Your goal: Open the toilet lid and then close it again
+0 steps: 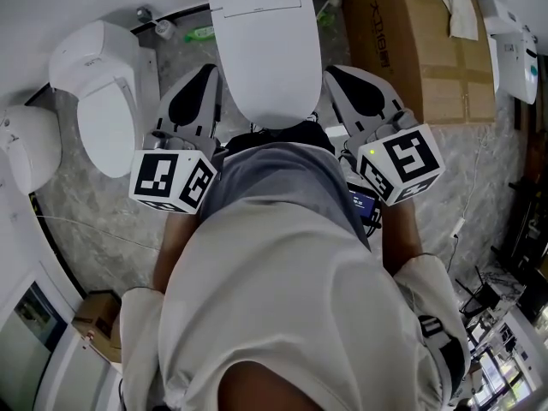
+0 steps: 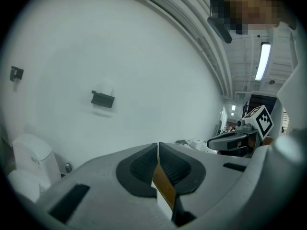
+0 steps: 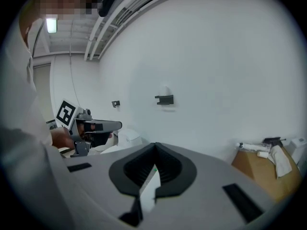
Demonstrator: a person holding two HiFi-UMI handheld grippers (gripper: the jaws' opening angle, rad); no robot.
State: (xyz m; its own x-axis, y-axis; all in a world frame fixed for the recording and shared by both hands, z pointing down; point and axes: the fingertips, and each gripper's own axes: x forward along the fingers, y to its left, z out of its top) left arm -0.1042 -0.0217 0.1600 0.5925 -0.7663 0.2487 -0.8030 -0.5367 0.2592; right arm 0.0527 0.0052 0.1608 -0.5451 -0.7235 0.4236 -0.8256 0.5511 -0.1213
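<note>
A white toilet with its lid (image 1: 264, 54) down stands straight ahead of me in the head view. My left gripper (image 1: 209, 69) hangs beside the toilet's left flank and my right gripper (image 1: 330, 70) beside its right flank; I cannot tell whether either touches it. Both point forward at the white wall. In the left gripper view the left gripper (image 2: 158, 145) is shut, tips together, with nothing between them. The right gripper (image 3: 154, 145) is likewise shut and holds nothing. Each gripper view shows the other gripper off to the side.
A second white toilet (image 1: 103, 92) stands to the left, and another white fixture (image 1: 26, 148) further left. A cardboard box (image 1: 419, 41) sits right of the toilet, with a green bottle (image 1: 201, 32) behind. A dark bracket (image 2: 102, 98) is on the wall.
</note>
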